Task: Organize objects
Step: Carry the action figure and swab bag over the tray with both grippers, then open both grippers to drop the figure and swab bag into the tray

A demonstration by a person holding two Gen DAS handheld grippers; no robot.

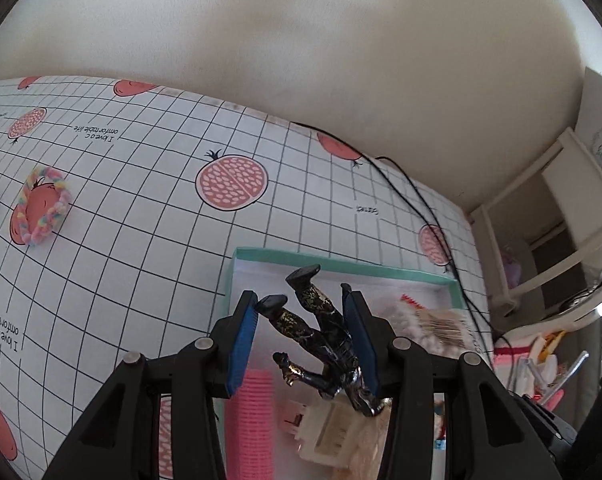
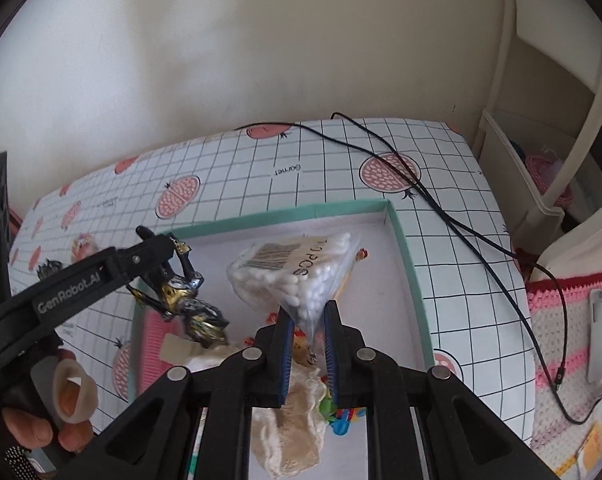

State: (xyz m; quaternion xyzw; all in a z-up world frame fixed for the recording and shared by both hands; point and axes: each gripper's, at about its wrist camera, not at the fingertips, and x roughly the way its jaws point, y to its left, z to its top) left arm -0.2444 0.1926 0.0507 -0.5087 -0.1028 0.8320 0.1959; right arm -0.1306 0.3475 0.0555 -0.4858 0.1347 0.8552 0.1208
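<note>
A black and gold action figure (image 1: 325, 336) hangs head down between the fingers of my left gripper (image 1: 299, 294), which is open. The figure's body leans on the right pad, and its arm stays clear of the left pad. It is above the teal-rimmed white box (image 1: 341, 266). My right gripper (image 2: 307, 320) is shut on the corner of a clear bag of cotton swabs (image 2: 297, 272), held over the same box (image 2: 405, 256). In the right wrist view, the left gripper (image 2: 157, 248) and the figure (image 2: 189, 304) are over the box's left side.
The box holds a pink ridged item (image 1: 251, 420), a white plastic piece (image 1: 329, 428) and a cream lace cloth (image 2: 289, 420). A pastel scrunchie (image 1: 41, 208) lies on the checked tablecloth. A black cable (image 2: 461, 224) crosses the table. A white shelf (image 1: 541, 220) stands to the right.
</note>
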